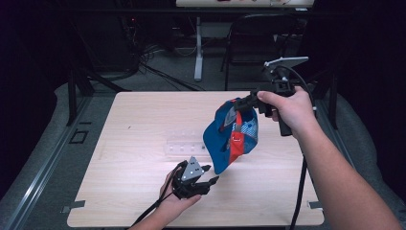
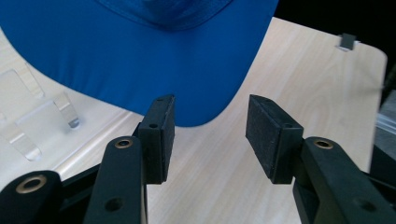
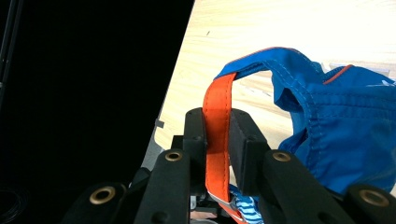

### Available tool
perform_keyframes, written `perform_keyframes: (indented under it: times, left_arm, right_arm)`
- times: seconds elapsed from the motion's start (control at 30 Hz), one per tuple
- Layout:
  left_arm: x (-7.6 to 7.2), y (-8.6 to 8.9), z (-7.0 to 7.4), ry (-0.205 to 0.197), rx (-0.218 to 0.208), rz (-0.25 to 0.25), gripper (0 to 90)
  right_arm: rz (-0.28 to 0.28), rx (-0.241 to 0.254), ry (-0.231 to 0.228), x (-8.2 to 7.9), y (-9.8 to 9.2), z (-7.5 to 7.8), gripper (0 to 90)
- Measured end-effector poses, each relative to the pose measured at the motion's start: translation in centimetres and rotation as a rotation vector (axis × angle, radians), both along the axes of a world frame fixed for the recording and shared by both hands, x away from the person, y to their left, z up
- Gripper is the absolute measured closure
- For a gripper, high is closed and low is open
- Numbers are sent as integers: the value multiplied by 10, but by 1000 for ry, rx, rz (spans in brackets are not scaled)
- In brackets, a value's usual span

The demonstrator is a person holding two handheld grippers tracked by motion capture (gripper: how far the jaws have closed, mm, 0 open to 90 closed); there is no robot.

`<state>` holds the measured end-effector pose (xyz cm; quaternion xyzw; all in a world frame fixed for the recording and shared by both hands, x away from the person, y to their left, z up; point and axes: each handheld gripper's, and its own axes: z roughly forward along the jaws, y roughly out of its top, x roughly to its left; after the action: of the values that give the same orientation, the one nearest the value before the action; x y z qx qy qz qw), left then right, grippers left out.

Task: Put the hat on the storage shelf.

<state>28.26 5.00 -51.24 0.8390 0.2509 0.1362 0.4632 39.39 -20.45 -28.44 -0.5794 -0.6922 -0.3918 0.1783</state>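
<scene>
A blue fabric baseball cap with an orange strap is being held up above the pale wooden table, right of its middle. It is being hung from its back strap, so its long axis is running steeply downward, from the strap at the upper right to the brim at the lower left. The curved blue brim is being pointed down and toward the person's side of the table, and the open underside, with the orange strap and a patch of checked lining, is being faced toward the high view's camera.

The orange strap is being clamped by the right gripper; in the right gripper view the black jaws are being pressed narrowly together on both faces of the strap, with blue fabric bunched just beside them.

The left gripper is being held low near the table's front edge, with its jaws set fairly wide apart and nothing being gripped between them. In the left gripper view the brim's rounded tip is being seen just beyond the pads, apart from them. A clear plastic stand is being left on the table behind the cap.
</scene>
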Motion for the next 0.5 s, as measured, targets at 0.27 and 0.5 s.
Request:
perform_keyframes:
  times: [0.27,0.5]
  left_arm:
    - [0,-12,0,-25,-9,-10,534]
    - [5,-17,-3,-23,0,-7,575]
  right_arm:
    - [10,2,-4,0,4,0,780]
    - [8,-4,-2,0,6,0,780]
